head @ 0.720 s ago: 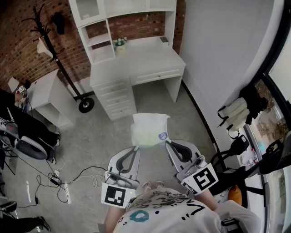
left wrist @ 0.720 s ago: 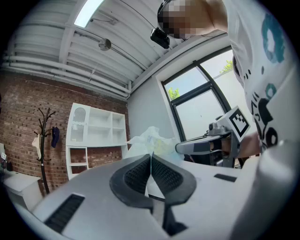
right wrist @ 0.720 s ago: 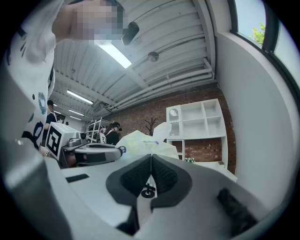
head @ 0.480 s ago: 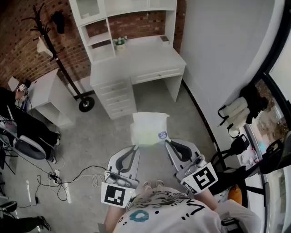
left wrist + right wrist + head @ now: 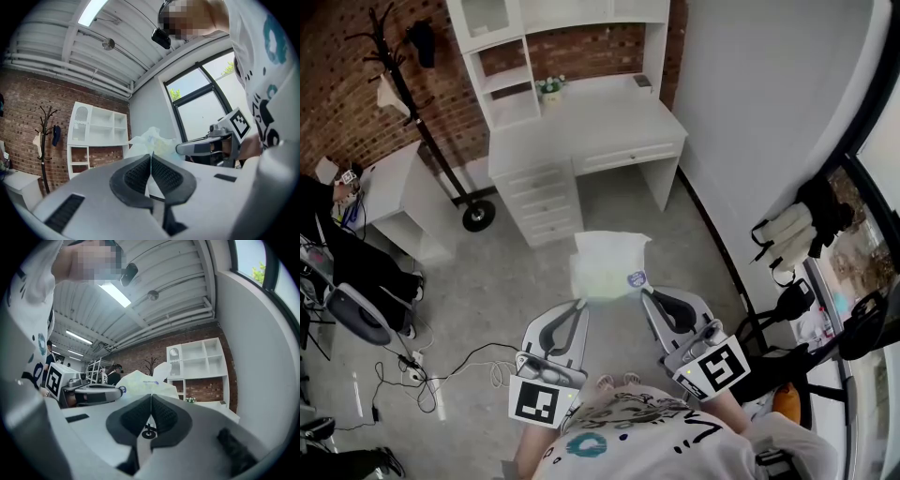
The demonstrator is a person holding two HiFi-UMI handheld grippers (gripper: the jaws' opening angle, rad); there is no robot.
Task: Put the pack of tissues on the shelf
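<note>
A pale pack of tissues (image 5: 607,266) with a round blue sticker hangs in the air over the grey floor, in front of my chest. My left gripper (image 5: 580,304) is shut on its near left corner. My right gripper (image 5: 644,295) is shut on its near right corner by the sticker. In the left gripper view the shut left gripper (image 5: 151,154) has the crinkled pack (image 5: 152,140) just past its tips. In the right gripper view the right gripper (image 5: 151,394) pinches the pack (image 5: 140,380) the same way. The white shelf unit (image 5: 511,80) stands on a desk further ahead.
A white desk (image 5: 581,131) with drawers stands against the brick wall, with a small plant (image 5: 547,86) on it. To the left are a black coat stand (image 5: 427,122), a low white cabinet (image 5: 394,197), an office chair (image 5: 356,300) and floor cables (image 5: 441,370). A white wall (image 5: 759,122) runs along the right.
Both grippers and the pack keep their places. The head view has only drifted a little.
</note>
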